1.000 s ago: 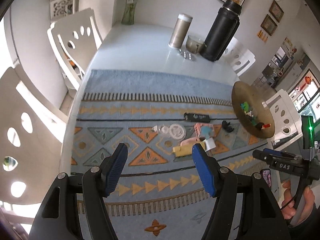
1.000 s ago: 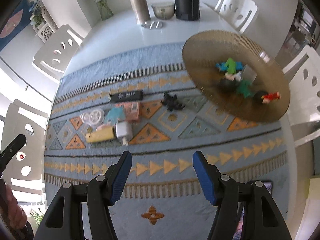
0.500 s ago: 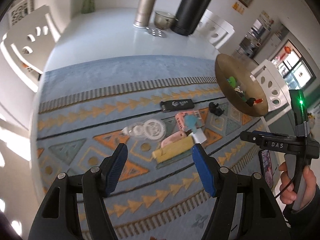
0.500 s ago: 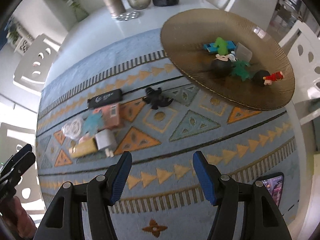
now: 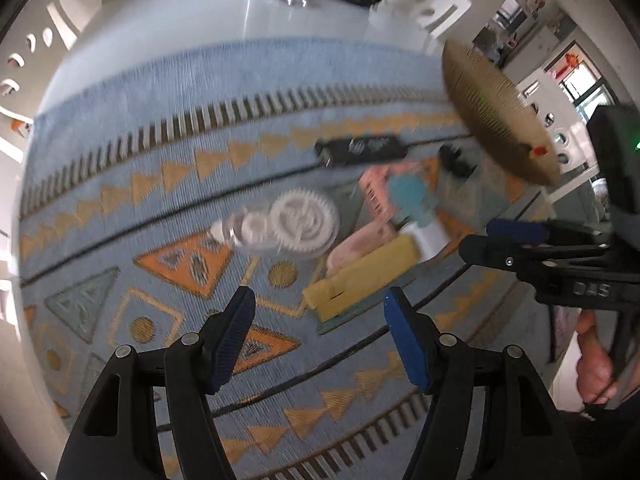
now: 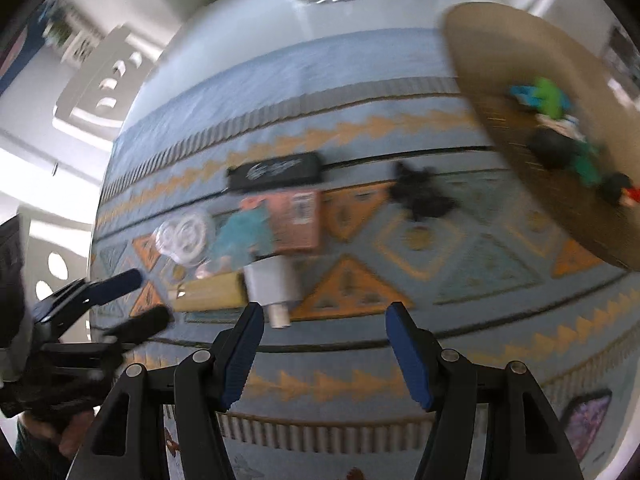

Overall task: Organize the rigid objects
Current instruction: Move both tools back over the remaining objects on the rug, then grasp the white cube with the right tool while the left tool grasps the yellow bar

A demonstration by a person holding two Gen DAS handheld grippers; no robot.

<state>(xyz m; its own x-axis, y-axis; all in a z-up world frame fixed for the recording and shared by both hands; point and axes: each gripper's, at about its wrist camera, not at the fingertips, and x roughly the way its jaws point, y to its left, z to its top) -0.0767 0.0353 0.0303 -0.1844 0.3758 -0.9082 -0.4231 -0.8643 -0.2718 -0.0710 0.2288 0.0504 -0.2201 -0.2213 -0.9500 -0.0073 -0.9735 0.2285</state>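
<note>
We see the yellow block just ahead of the open, empty left hand-held gripper, long axis slanting up-right; right hand-held gripper open too

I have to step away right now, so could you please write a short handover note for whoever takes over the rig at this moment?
Left tongs: open, empty, above the yellow block.
Right tongs: open, empty, near the white plug.
On the patterned mat, unsorted: black stick, pink box, teal figure, white gears, yellow block, white plug, black figure.
Done: several small toys already lie in the brown woven tray.
Left: presumably move the mat's items to the tray; nothing is gripped yet.
</note>
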